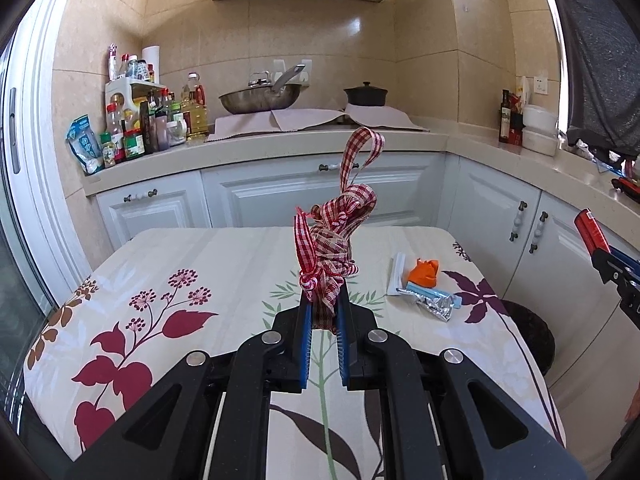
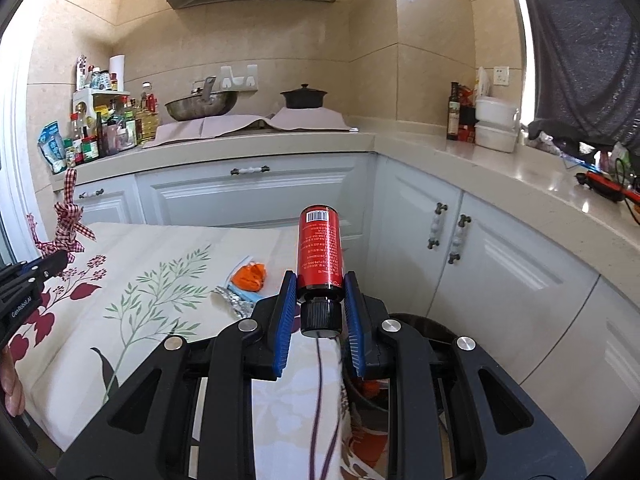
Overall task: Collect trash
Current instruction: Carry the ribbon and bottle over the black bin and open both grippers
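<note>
My left gripper [image 1: 324, 300] is shut on a bundle of red-and-white checked ribbon [image 1: 334, 240] and holds it above the flowered table [image 1: 192, 256]. The ribbon also shows at the far left of the right wrist view [image 2: 66, 228]. My right gripper [image 2: 320, 284] is shut on a red bottle with a black cap [image 2: 320, 248], held past the table's right edge. On the table lie an orange scrap [image 1: 424, 272], a white paper piece [image 1: 396, 276] and a crumpled foil wrapper [image 1: 434, 304]. The orange scrap [image 2: 250, 276] and foil [image 2: 236, 302] also show in the right wrist view.
A dark round bin [image 2: 420, 324] stands on the floor below the table's right edge. White cabinets [image 1: 312, 192] run behind and to the right. The counter holds bottles [image 1: 136, 128], a wok [image 1: 260, 100], a black pot [image 1: 366, 96] and white containers [image 2: 496, 124].
</note>
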`<state>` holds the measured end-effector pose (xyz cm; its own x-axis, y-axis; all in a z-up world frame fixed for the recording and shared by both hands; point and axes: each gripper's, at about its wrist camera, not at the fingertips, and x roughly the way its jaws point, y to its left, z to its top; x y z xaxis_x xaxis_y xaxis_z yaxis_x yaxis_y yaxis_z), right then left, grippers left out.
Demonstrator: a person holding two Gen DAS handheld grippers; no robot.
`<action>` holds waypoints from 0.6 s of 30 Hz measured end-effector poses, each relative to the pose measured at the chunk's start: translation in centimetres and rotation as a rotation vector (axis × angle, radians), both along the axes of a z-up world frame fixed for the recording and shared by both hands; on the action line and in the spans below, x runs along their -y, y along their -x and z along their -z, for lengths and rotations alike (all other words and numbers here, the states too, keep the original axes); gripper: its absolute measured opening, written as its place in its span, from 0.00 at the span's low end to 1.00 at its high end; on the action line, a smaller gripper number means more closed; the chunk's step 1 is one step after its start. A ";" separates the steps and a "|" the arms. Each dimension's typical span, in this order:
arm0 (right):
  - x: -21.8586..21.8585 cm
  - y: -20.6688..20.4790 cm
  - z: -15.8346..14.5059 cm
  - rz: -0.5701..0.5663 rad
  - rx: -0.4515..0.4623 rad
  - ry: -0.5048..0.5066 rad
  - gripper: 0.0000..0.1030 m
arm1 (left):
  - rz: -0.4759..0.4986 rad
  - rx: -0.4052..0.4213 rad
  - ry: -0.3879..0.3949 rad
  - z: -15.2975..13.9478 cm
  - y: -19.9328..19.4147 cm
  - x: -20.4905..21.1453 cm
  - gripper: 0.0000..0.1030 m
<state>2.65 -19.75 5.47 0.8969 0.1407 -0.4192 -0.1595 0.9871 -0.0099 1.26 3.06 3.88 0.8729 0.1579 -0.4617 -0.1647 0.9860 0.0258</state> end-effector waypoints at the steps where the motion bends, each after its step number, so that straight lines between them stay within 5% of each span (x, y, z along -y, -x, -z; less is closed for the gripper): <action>1: 0.2 0.1 0.0 0.009 0.003 0.005 0.22 | 0.003 0.002 0.001 -0.1 -0.1 0.3 0.11; 18: 6.5 -0.8 1.3 0.143 -0.002 -0.019 0.22 | 0.156 0.010 -0.008 0.1 -2.2 7.9 0.11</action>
<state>3.47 -26.23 4.18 0.9076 0.0190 -0.4195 -0.0168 0.9998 0.0090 3.45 -4.81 3.78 0.8918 0.0241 -0.4517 -0.0102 0.9994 0.0332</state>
